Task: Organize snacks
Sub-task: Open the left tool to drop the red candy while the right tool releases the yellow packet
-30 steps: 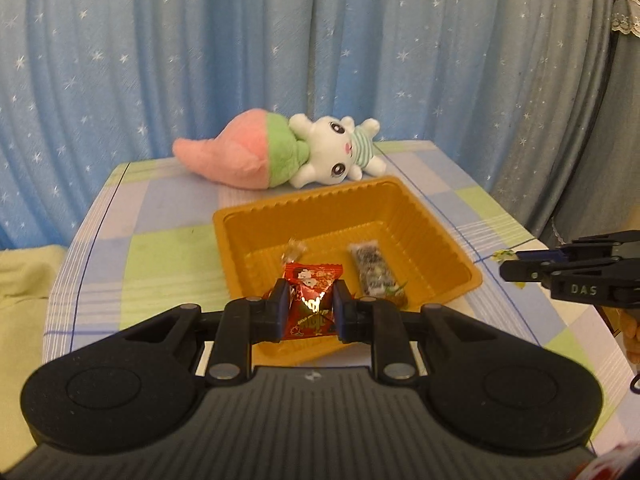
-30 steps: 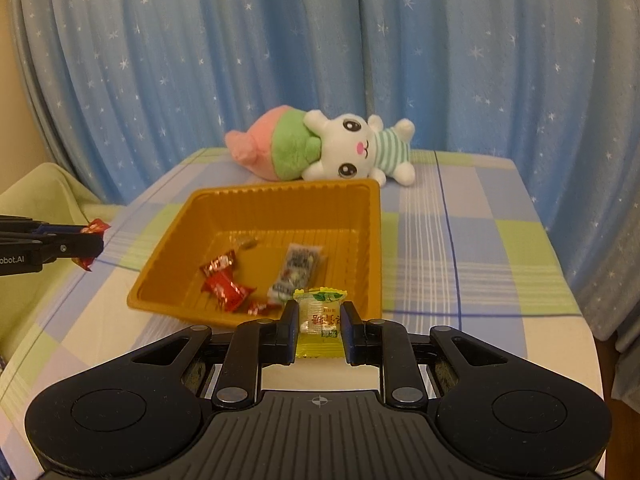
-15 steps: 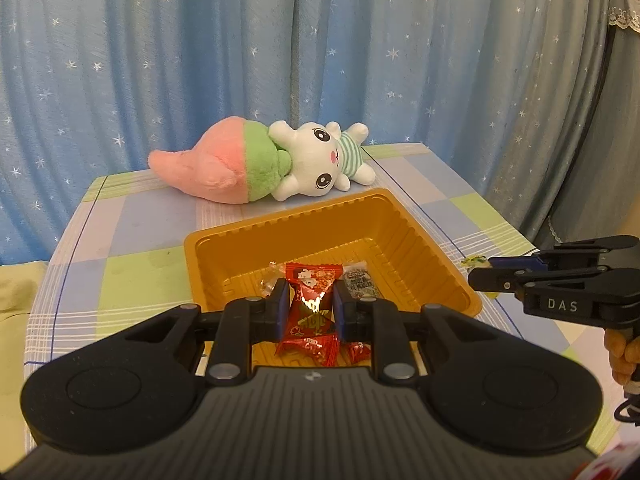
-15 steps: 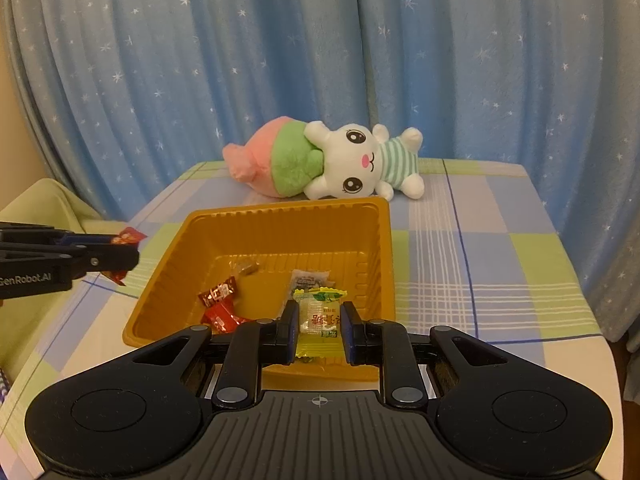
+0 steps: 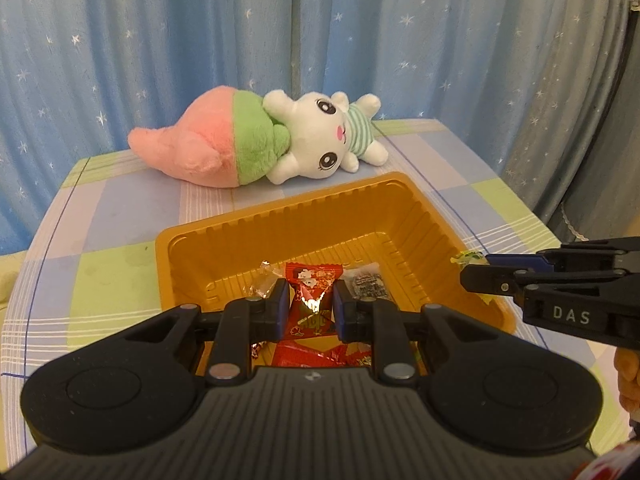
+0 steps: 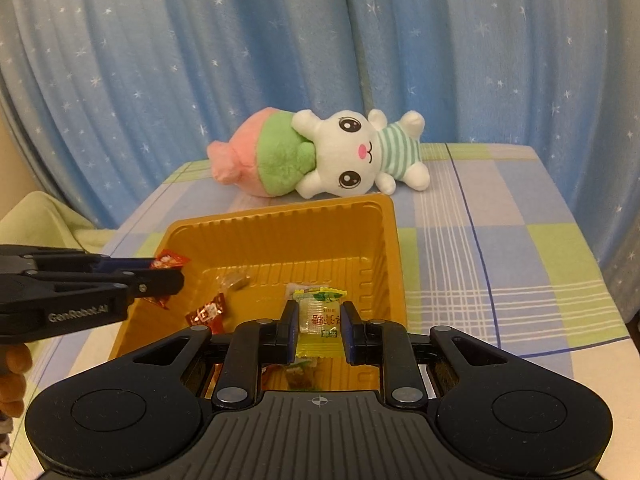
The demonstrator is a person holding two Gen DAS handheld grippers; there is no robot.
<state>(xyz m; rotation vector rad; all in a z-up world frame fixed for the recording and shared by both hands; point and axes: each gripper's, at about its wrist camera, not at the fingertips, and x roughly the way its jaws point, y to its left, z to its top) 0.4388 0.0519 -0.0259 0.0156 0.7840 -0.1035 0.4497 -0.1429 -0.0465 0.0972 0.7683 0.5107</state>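
An orange plastic tray (image 5: pixel 424 216) (image 6: pixel 384 248) sits on the checked tablecloth and holds several wrapped snacks. My left gripper (image 5: pixel 307 300) is shut on a red candy packet (image 5: pixel 312 284) and holds it above the tray's near side; it shows from the side in the right wrist view (image 6: pixel 176 276). My right gripper (image 6: pixel 319 318) is shut on a yellow-green snack packet (image 6: pixel 319 316) above the tray's near right part; it shows in the left wrist view (image 5: pixel 472 272). A dark snack bar (image 5: pixel 368 284) and a clear-wrapped candy (image 6: pixel 234 280) lie in the tray.
A pink, green and white plush bunny (image 5: pixel 280 144) (image 6: pixel 332 156) lies behind the tray at the table's far edge. Blue starred curtains hang close behind. The table edge drops off at left and right. A yellow-green cloth (image 6: pixel 36 216) lies at the left.
Both grippers have moved forward over the tray with their packets still held. The tray and plush loom closer in both views.
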